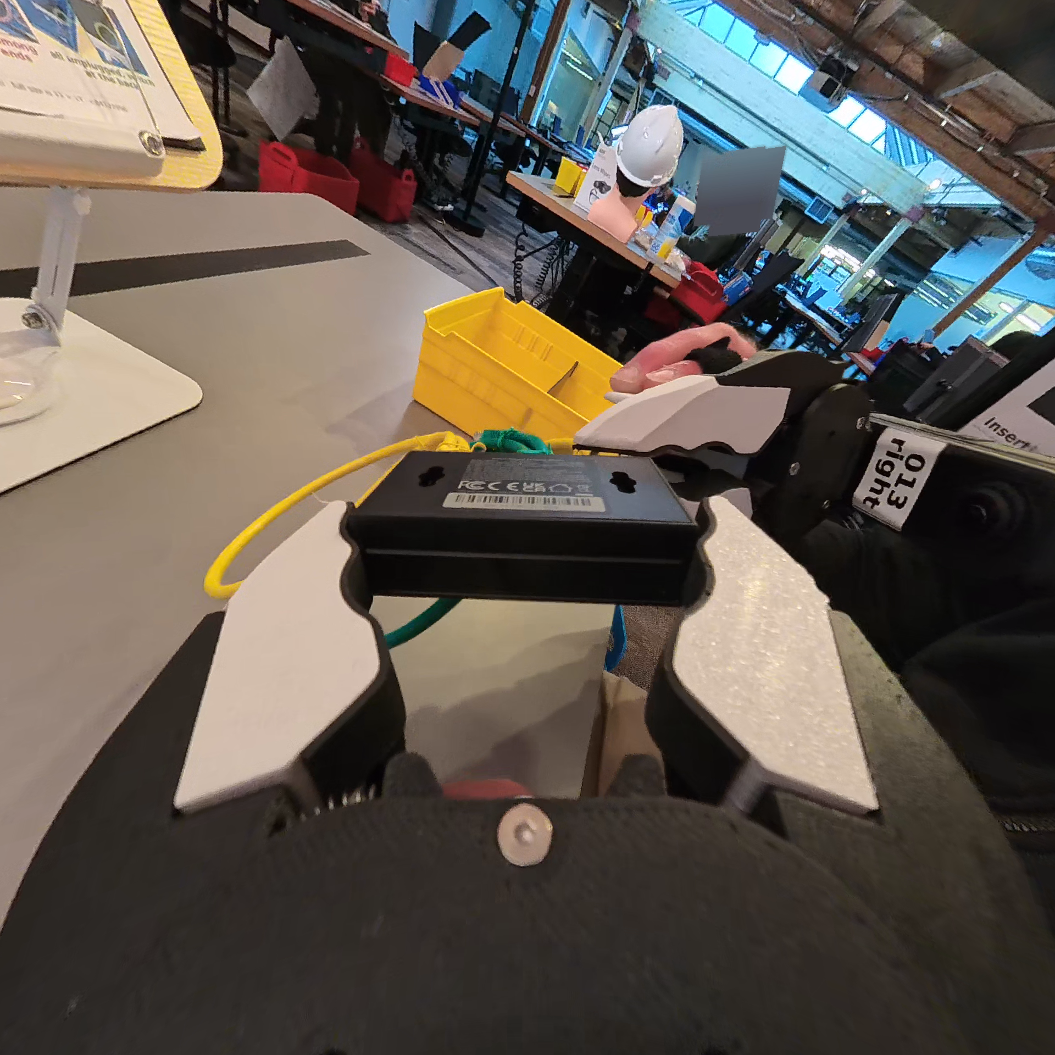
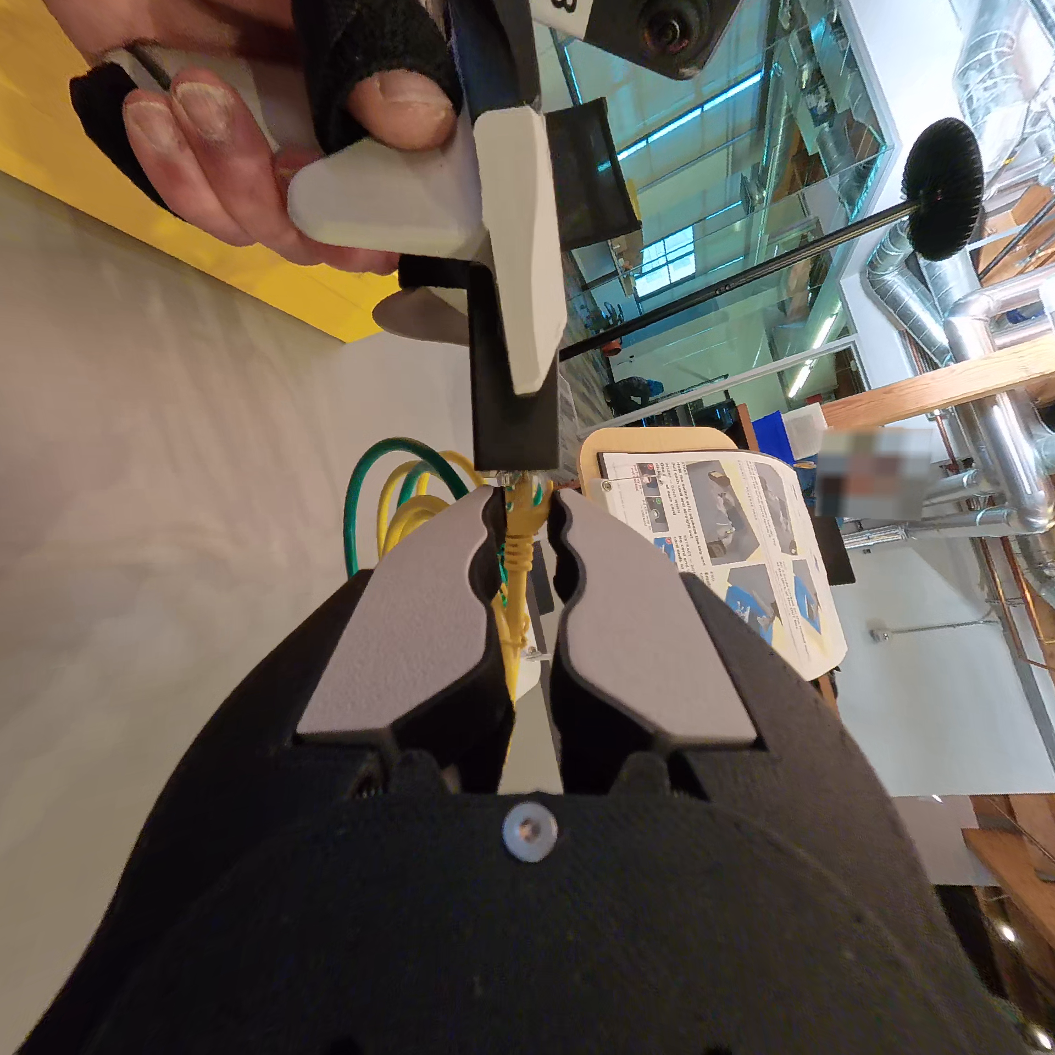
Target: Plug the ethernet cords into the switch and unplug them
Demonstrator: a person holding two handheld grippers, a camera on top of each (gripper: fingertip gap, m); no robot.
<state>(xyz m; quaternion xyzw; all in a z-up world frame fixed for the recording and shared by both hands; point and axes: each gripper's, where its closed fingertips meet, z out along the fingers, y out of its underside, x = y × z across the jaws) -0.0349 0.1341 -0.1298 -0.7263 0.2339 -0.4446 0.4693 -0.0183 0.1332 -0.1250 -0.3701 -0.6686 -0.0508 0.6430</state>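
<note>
My left gripper [image 1: 522, 548] is shut on the black switch [image 1: 522, 485] and holds it label side up above the grey table [image 1: 257, 354]. A yellow ethernet cord [image 1: 274, 514] and a green cord [image 1: 422, 622] loop away from the switch's far side. My right gripper [image 1: 594, 445] reaches that far side from the right. In the right wrist view my right gripper [image 2: 526, 508] is closed around the yellow cord's plug boot [image 2: 519, 531], right at the switch [image 2: 514, 422]. Whether the plug is seated is hidden. Green and yellow loops [image 2: 365, 485] hang to the left.
A yellow bin [image 1: 502, 359] stands just beyond the switch. A white document stand [image 1: 85, 399] with an instruction sheet [image 2: 719, 548] is at the left. A person's bare fingers [image 2: 188, 143] grip the left gripper. Workbenches and red crates fill the background. My left and right fingertips are right by each other.
</note>
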